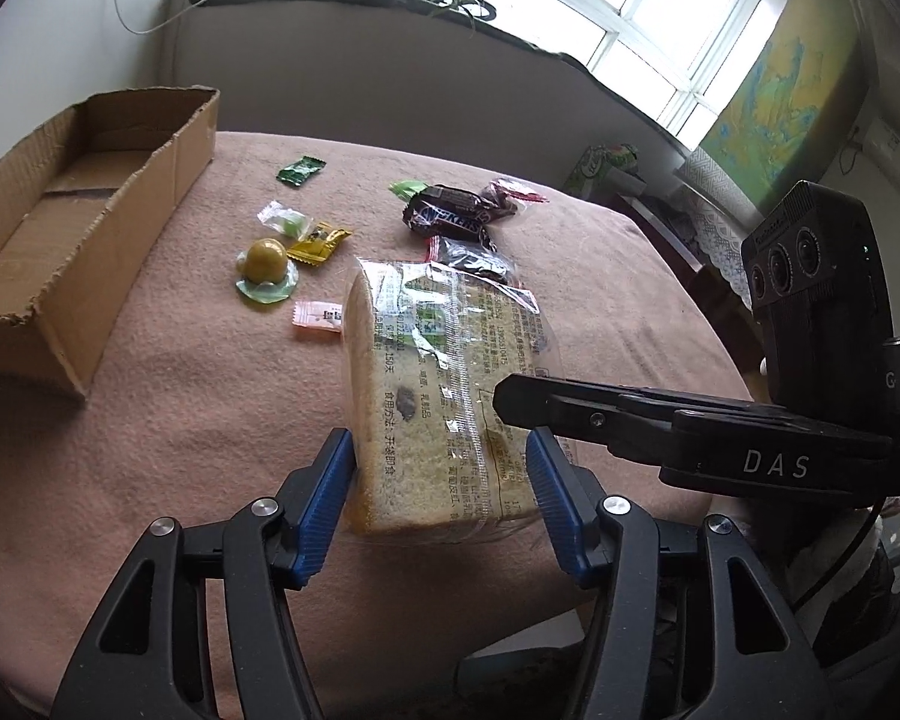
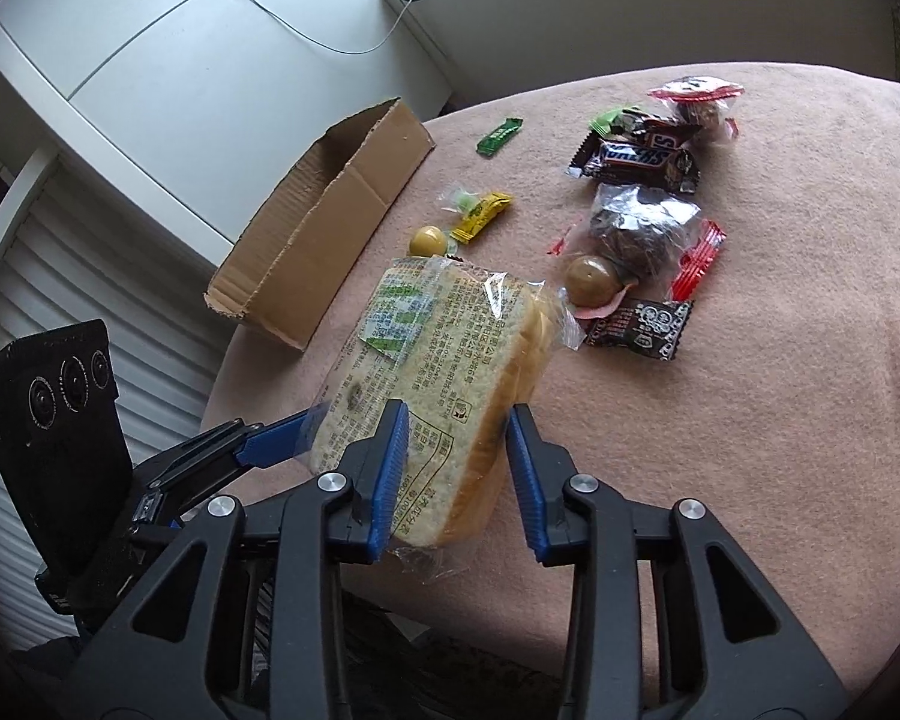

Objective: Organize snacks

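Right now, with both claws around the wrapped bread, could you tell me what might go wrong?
1. The bread pack is gripped only near its end and tilted, so it may sag or slip.
2. The slick wrapper could slide between the right claw pads.
3. Swinging toward the cardboard box might sweep the loose candies.

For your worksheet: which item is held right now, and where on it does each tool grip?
The wrapped bread: both tools, left and right, clamp its near end.

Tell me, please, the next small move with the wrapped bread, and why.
Probably carry the wrapped bread toward the open cardboard box. Both the left tool and the right tool grip it, and the box holds nothing visible.
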A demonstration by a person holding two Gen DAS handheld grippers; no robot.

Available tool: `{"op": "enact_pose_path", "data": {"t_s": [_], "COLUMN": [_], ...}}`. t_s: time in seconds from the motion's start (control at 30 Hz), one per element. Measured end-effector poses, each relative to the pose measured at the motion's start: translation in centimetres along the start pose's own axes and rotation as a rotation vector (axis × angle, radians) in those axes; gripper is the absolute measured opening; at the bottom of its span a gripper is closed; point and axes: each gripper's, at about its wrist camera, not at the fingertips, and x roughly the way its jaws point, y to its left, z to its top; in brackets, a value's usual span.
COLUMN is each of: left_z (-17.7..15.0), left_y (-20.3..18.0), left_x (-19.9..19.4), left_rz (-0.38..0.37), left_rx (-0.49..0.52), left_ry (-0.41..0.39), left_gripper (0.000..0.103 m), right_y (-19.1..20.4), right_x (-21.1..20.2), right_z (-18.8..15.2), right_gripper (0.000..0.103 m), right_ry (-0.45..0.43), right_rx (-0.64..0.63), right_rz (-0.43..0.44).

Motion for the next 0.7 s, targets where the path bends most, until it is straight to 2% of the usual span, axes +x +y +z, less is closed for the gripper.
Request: {"op": "enact_pose_path", "data": {"t_s": [0.33, 0.7], "left_z": [2.2, 5.2], "left_y": [1.7, 7.4], "left_x": [-3.4, -6.8], "left_rz": [0.057, 0.163], "left_rx": [-0.007, -0.084], "left_ry": [-0.109, -0.231], "left_gripper": [0.057, 0.057], "right_y": [4.5, 11.0], "right_x": [0.1, 4.4], "right_z": [3.9, 9.3], "right_gripper": [0.035, 0.035], "right_ry": [-0.038, -0.040], "right_rx": [-0.118, -0.225], "right_rz": [0.023, 0.095]}}
